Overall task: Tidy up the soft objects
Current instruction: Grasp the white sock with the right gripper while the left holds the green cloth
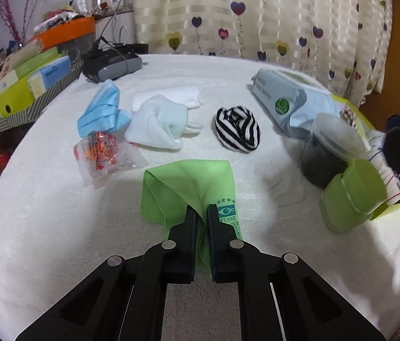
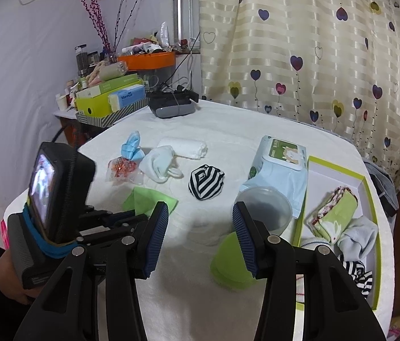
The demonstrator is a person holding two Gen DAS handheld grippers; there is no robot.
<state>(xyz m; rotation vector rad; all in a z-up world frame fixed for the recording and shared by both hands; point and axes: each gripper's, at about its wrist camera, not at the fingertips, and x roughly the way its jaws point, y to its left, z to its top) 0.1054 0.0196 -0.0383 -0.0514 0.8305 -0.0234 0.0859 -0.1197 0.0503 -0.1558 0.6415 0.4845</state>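
**Sorting underway, most items still out**

Box (image 2: 372, 199) at right holds a few folded cloths. Striped sock (image 1: 237, 133), white sock (image 1: 157, 126), mask (image 1: 103, 108) remain on counter (image 1: 58, 227). Left gripper (image 1: 202, 213) fingers clenched on green cloth (image 1: 188, 179), lower centre. Right gripper (image 2: 200, 213) fingers spread, empty.

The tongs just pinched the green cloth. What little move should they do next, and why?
Probably lift the green cloth a little off the white table cover. The left tongs are shut on its near edge, while the rest lies flat. The box holding folded soft things sits to the right, so lifting lets it be carried there.
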